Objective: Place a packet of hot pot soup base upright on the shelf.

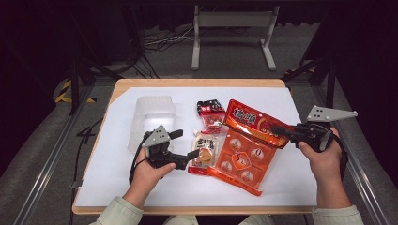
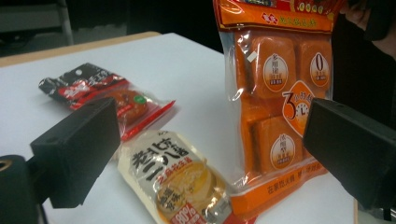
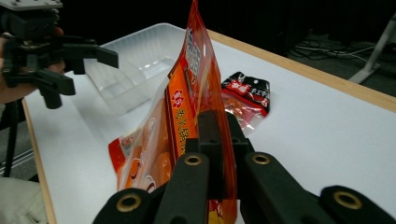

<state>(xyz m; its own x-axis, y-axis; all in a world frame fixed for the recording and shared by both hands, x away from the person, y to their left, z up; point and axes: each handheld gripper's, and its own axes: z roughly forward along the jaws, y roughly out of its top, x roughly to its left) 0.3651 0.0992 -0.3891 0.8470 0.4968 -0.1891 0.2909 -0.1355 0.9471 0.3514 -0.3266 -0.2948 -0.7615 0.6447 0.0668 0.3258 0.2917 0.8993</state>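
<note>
A large orange snack bag (image 1: 244,145) stands tilted up on its lower edge at the table's middle. My right gripper (image 1: 278,130) is shut on the bag's top right edge; in the right gripper view the jaws (image 3: 217,126) pinch the bag (image 3: 187,88). My left gripper (image 1: 184,144) is open, left of a small white and yellow packet (image 1: 204,152). In the left gripper view that packet (image 2: 177,182) lies between and ahead of the spread jaws, with the orange bag (image 2: 275,93) behind it. A red and black packet (image 1: 211,115) lies farther back.
A clear plastic tray (image 1: 150,119) sits at the back left of the white table top (image 1: 141,187), behind my left hand. Bare white surface shows along the front edge and at the far right. Metal frame legs stand on the floor beyond the table.
</note>
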